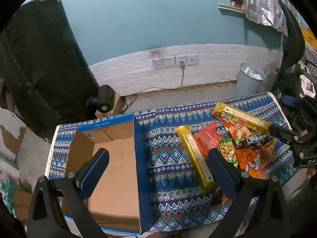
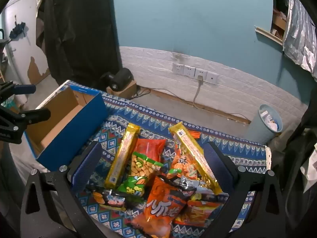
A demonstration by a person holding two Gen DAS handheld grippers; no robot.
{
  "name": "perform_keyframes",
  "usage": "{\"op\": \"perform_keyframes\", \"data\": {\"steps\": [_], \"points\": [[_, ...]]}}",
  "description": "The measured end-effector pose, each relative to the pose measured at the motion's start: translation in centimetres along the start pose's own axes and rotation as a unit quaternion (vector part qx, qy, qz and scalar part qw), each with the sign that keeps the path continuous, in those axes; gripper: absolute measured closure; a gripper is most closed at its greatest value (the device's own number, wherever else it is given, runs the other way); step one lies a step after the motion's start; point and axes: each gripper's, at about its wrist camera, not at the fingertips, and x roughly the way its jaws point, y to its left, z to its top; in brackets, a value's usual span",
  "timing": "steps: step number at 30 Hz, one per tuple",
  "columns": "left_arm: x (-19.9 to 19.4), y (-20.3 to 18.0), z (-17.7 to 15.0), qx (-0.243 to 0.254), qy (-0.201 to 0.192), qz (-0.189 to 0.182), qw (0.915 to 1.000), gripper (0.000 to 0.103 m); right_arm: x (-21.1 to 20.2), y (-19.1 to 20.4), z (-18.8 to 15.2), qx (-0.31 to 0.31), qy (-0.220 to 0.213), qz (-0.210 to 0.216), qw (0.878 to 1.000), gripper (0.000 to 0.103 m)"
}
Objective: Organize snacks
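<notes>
Nearest the lens in the right wrist view, an orange snack bag is seen at the front of a loose heap of packets, framed by the right gripper, whose jaws are spread wide with nothing pinched. Behind it a green peanut bag is propped against a red pouch, and two long gold biscuit packs are laid slantwise across the pile, one on each flank. All of it is left jumbled on the patterned cloth of the desk, so nothing looks sorted yet. To the left, a blue cardboard box is stood open and empty, just beside the heap, evidently placed there to receive the snacks. Over its near corner the left gripper is held tilted downward, jaws likewise spread and empty, seemingly kept ready while a first packet is chosen.
</notes>
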Motion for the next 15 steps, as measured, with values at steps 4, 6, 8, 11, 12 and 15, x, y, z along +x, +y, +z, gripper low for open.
{"op": "perform_keyframes", "data": {"steps": [4,6,8,11,12,15], "points": [[-0.36,0.12,-0.7,0.004,-0.005,0.0,1.0,0.002,-0.06,0.02,0.0,0.0,-0.002,0.0,1.0,0.003],[-0.24,-0.01,-0.53,0.004,-0.002,0.0,1.0,0.002,-0.06,-0.01,0.0,0.001,-0.001,0.001,1.0,0.003],[0.01,-0.29,-0.19,0.005,0.002,-0.001,1.0,0.002,-0.09,-0.04,0.03,0.001,0.001,0.001,1.0,0.003],[0.2,-0.64,-0.08,0.008,0.003,0.002,1.0,0.002,-0.36,0.08,0.26,0.0,0.002,0.0,1.0,0.003],[0.28,-0.72,-0.08,0.009,0.004,0.002,1.0,0.002,-0.41,0.02,0.32,0.001,0.002,0.0,1.0,0.003],[0.35,-0.74,-0.14,0.007,0.005,0.001,1.0,0.002,-0.17,-0.01,0.06,-0.001,0.001,-0.001,1.0,0.003]]}}
